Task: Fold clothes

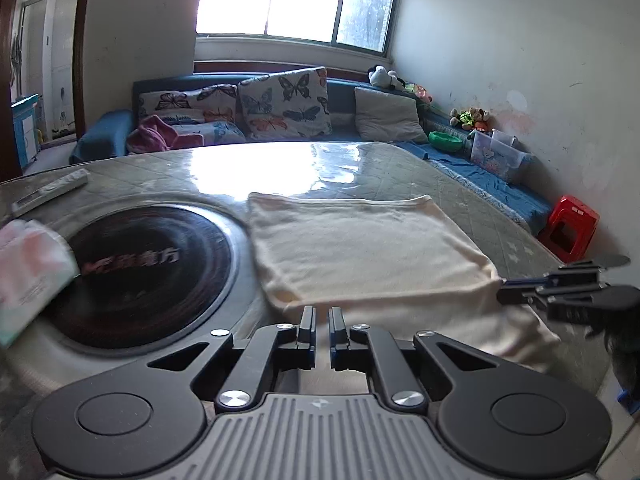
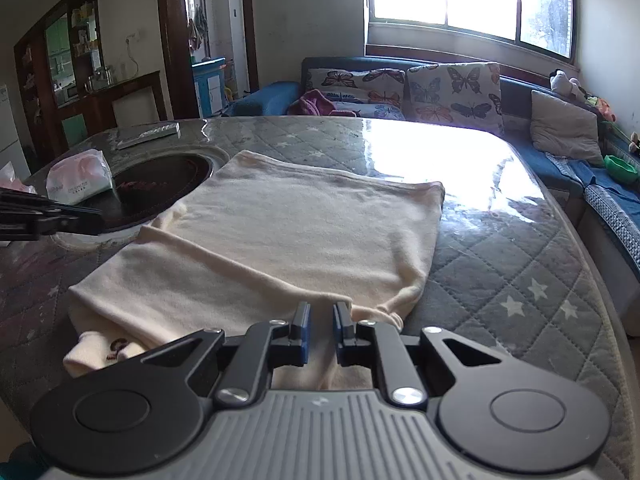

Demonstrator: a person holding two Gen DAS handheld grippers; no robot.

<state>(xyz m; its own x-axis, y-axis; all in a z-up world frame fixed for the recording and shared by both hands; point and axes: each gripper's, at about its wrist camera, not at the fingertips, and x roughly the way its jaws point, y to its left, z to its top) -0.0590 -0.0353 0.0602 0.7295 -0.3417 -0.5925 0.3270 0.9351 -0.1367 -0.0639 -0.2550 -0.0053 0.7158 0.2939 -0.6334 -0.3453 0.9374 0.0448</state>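
A cream garment [image 1: 360,248] lies folded on the table, with one layer doubled over the layer beneath; it also shows in the right wrist view [image 2: 288,232]. My left gripper [image 1: 322,314] sits at the garment's near left edge, jaws a narrow gap apart, with nothing visibly between them. My right gripper [image 2: 322,312] rests over the garment's near right edge, jaws slightly apart with cloth lying under and between them. The right gripper also shows at the right of the left wrist view [image 1: 504,286], touching the fold's corner.
A round black hob [image 1: 148,268] is set into the quilted table [image 2: 500,280]. A tissue pack [image 2: 78,178] lies on it and a remote control [image 1: 50,192] behind it. A sofa with cushions [image 1: 280,104] and a red stool [image 1: 568,228] stand beyond.
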